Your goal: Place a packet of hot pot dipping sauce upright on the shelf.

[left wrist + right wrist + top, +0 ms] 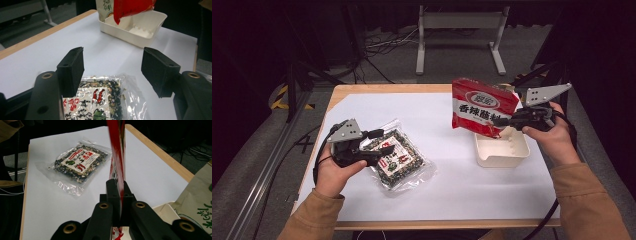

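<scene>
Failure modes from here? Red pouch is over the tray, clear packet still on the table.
1. The right gripper pinches the red foil snack pouch by one edge; it may swing or slip, missing the cream plastic tray.
2. The left gripper, open, straddles the clear crinkly seed packet; the film may slide away.

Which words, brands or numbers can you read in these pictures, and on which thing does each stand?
"香辣脆" and a further character cut off by the right gripper: red packet.
Red oval logo above it: too blurred to read.
Label on the clear packet: red and black characters, too small to read.
Green print on the beige bag: unreadable.
</scene>
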The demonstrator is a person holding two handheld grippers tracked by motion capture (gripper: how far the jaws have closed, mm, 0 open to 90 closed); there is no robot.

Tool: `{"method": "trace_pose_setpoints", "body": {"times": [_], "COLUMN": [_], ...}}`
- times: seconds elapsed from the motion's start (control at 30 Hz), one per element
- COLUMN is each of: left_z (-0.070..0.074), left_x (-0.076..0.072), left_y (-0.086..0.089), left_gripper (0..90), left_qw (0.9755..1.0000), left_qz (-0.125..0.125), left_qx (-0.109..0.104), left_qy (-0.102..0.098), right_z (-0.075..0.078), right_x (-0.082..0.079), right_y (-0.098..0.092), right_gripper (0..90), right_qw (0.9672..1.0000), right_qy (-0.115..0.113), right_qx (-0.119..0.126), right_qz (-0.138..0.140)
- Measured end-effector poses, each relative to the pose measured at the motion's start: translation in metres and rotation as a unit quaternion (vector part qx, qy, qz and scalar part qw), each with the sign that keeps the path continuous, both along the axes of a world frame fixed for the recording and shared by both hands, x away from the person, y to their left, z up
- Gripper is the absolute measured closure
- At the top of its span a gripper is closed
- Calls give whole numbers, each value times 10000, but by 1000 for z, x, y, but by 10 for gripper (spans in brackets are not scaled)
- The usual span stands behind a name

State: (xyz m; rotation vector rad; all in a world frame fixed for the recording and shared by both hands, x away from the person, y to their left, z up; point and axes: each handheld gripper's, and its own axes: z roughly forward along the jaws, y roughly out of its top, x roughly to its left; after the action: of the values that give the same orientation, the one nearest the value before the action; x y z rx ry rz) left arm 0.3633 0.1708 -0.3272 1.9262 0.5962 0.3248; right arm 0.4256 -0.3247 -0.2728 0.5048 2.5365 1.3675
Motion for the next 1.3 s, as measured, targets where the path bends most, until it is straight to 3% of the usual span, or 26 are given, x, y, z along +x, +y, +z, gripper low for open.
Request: {"method": "trace_pose_setpoints", "body": {"times": [0.33, 0.77, 1.3], "left_z": [-10, -22, -28], "left_x": [4, 10, 15], "left_y": [12, 34, 43], "left_gripper": [332, 322, 315], "left_qw": [9995, 9979, 9970], "left_qz": [243, 566, 649], "left_qx": [144, 99, 28], "left_qy": [116, 285, 416], "right_z": [-2, -5, -14], "right_x": [11, 24, 36], "right_y": [-16, -36, -52], "right_gripper": [899, 899, 899], "right_qw": [9996, 9981, 9960], "right_qy": [-93, -201, -24], "right_qx": [-41, -70, -203], "right_qz": [-258, -577, -866]}}
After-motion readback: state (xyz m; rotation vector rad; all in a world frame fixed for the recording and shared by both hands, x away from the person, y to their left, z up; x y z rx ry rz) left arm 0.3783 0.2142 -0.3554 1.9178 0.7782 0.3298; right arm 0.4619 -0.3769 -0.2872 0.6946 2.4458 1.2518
